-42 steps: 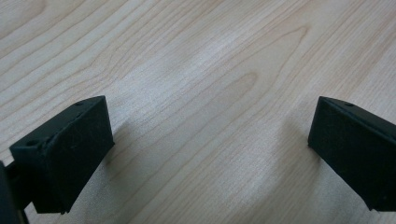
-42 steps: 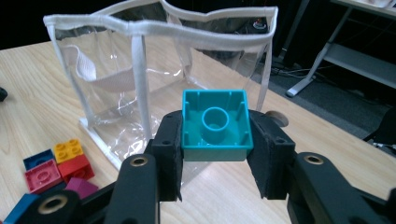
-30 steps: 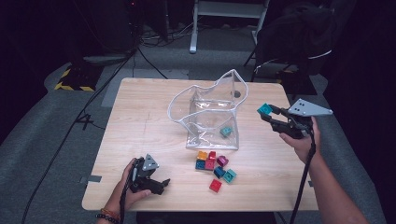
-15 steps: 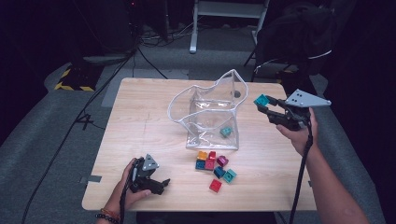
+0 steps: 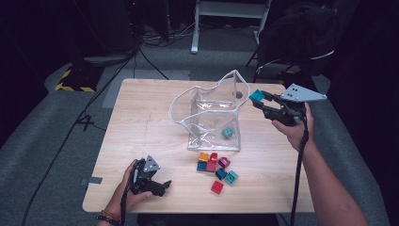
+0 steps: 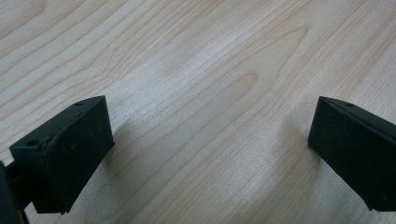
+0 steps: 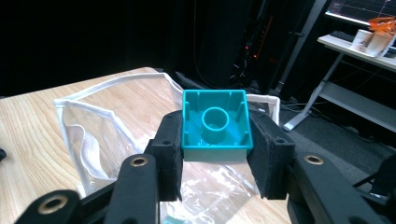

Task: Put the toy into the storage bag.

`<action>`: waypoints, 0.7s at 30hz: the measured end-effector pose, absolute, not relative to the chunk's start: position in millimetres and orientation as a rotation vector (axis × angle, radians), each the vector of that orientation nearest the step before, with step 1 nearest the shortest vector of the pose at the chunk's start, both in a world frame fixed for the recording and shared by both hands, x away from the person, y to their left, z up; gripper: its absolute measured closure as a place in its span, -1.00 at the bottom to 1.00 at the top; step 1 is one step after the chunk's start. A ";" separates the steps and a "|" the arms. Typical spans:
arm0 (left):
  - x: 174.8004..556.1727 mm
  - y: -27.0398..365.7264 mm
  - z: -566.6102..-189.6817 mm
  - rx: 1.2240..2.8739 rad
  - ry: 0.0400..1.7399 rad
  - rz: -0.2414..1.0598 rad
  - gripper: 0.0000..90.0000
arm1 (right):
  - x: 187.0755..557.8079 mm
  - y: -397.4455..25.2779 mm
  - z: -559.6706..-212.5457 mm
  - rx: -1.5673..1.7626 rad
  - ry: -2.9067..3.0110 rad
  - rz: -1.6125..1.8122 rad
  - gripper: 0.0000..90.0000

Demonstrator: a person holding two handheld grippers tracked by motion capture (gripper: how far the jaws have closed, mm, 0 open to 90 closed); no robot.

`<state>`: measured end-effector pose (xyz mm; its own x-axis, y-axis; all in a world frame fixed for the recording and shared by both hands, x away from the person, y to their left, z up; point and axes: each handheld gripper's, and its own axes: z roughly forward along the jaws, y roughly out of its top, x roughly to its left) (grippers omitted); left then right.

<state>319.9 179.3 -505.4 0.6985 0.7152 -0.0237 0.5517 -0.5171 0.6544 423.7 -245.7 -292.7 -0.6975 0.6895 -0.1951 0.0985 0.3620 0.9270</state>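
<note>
My right gripper [image 5: 259,100] [image 7: 215,135] is shut on a teal block [image 5: 257,96] [image 7: 215,125], held in the air just right of the clear plastic bag's [image 5: 211,110] [image 7: 100,135] open top. The block's hollow underside faces the camera in the right gripper view. Another teal block [image 5: 228,133] lies inside the bag. A cluster of several coloured blocks [image 5: 215,165] sits on the table in front of the bag. My left gripper [image 5: 160,184] [image 6: 205,158] rests open near the table's front left edge, with bare wood between its jaws.
The wooden table [image 5: 141,122] [image 6: 196,70] stands on a grey floor mat. Cables run across the floor behind it. A white stand's base [image 5: 226,19] and a dark chair [image 5: 296,33] stand beyond the far edge.
My right gripper has carried the teal block leftward and slightly up, closer to the bag's opening. The left gripper has stayed where it was.
</note>
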 end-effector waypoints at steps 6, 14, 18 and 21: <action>319.9 179.3 -505.4 2.258 0.963 0.329 -1.00 | 426.6 -231.6 -289.1 0.651 2.063 1.348 0.32; 319.9 179.3 -505.4 2.258 0.963 0.329 -1.00 | 433.0 -212.6 -288.6 0.637 2.082 1.348 0.32; 319.9 179.3 -505.4 2.258 0.963 0.329 -1.00 | 436.7 -205.6 -289.1 0.638 2.093 1.347 0.32; 319.9 179.3 -505.4 2.258 0.963 0.329 -1.00 | 439.1 -201.7 -288.5 0.633 2.099 1.347 0.32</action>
<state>319.9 179.3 -505.4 0.6982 0.7155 -0.0237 0.5517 -0.5167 0.6547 439.1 -201.7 -288.5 -0.7314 0.6515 -0.2015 0.0883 0.3836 0.9193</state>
